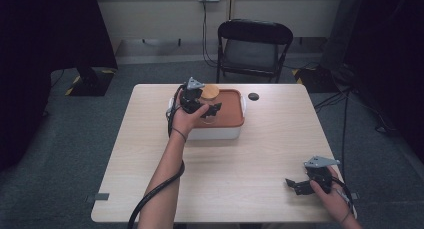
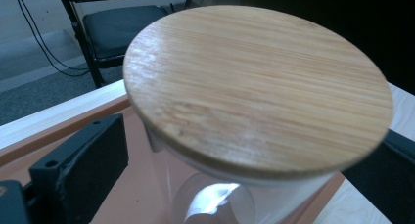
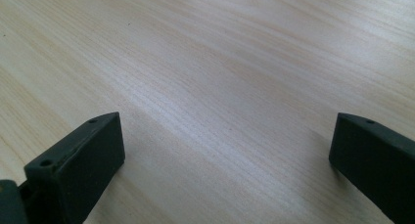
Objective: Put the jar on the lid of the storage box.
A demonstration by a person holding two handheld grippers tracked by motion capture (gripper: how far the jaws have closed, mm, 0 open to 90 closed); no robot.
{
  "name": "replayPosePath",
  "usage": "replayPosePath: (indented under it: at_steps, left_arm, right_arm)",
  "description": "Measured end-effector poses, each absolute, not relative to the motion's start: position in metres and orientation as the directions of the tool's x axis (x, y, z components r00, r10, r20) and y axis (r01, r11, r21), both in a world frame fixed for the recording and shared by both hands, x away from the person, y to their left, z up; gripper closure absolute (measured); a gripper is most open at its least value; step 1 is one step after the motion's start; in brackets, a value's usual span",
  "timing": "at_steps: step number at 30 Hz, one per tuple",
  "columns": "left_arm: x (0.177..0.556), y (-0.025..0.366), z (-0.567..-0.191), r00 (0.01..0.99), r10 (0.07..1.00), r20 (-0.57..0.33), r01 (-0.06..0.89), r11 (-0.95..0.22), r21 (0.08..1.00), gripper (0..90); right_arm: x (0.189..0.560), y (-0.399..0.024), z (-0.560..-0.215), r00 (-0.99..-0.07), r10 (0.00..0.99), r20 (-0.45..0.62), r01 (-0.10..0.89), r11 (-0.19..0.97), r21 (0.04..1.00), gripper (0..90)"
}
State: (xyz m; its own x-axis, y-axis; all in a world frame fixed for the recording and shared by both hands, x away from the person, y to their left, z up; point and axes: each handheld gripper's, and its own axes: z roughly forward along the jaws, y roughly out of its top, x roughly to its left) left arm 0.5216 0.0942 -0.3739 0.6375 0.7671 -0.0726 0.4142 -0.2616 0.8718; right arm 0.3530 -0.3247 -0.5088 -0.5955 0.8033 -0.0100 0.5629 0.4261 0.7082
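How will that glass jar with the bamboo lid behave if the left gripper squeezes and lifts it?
The glass jar has clear, smooth walls, so it is probably rigid, slippery against the jaws and breakable if dropped. It looks empty, so likely light. The bamboo lid overhangs the body and may only rest there, so it could slide off if tilted. The left gripper straddles the jar with its jaws apart.

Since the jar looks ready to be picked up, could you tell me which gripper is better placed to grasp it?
Left: the left gripper has its open jaws either side of the jar; the right gripper sits far off.
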Motion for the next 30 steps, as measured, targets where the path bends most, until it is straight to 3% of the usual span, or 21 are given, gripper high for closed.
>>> replayPosePath:
  at_steps: [30]
  left_arm:
    - [0.507,0.111,-0.38,0.644,0.758,-0.098,0.424,-0.247,0.871,0.8]
  right_arm:
    - [0.353,-0.325,-0.509,-0.596,0.803,-0.01,0.563,0.426,0.708,0.0]
